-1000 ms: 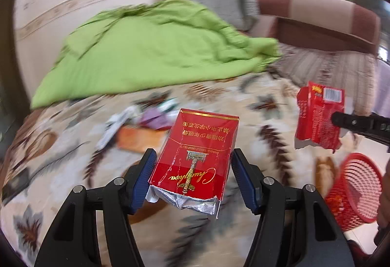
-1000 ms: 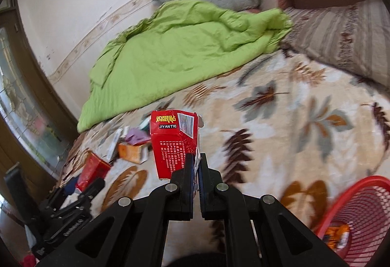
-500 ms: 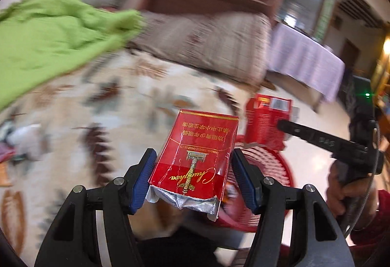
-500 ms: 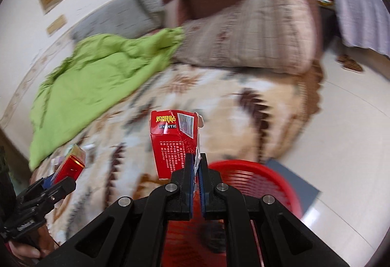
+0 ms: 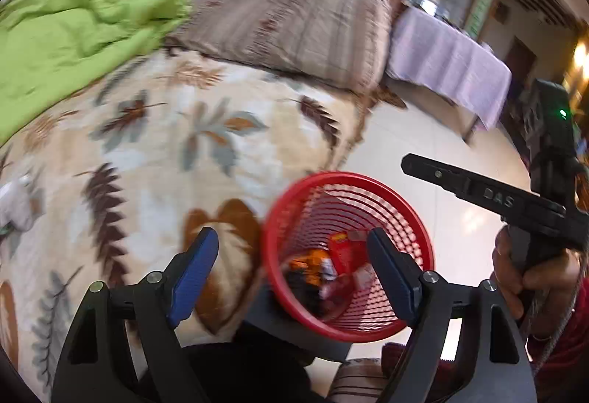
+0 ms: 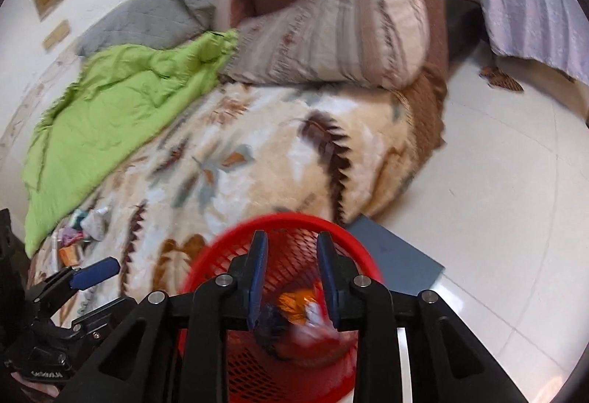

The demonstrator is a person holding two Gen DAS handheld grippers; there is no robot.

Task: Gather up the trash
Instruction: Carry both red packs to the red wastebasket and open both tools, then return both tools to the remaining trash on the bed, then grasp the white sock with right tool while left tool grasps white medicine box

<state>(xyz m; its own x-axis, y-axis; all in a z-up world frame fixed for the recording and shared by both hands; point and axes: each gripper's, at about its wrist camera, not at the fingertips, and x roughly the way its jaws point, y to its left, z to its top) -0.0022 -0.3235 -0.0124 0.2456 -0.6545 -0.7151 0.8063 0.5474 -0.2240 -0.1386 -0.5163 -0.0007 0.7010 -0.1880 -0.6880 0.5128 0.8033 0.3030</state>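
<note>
The red mesh basket (image 5: pixel 331 178) stands on the floor at the bed's edge, with red packs (image 5: pixel 346 252) and an orange wrapper (image 5: pixel 309 263) lying in it. My left gripper (image 5: pixel 292 267) hangs over it, jaws opening wide, nothing between the blue pads. In the right wrist view my right gripper (image 6: pixel 292 274) also hovers above the basket (image 6: pixel 279 219), jaws opening with only a narrow gap, nothing in them. Blurred trash (image 6: pixel 294 300) shows below. More litter (image 6: pixel 84 226) lies on the leaf-patterned blanket (image 6: pixel 257 163) at the left.
A green quilt (image 5: pixel 66 46) and striped pillows (image 5: pixel 294 27) cover the far side of the bed. The basket rests on a grey mat (image 6: pixel 397 255) on white tile floor (image 6: pixel 497 200). A table with a lilac cloth (image 5: pixel 441 64) stands beyond. A hand (image 5: pixel 515 274) holds the right gripper.
Both grippers swung from over the bed to above the red basket. The red cigarette pack left the left jaws and the red carton left the right jaws; both jaws opened.
</note>
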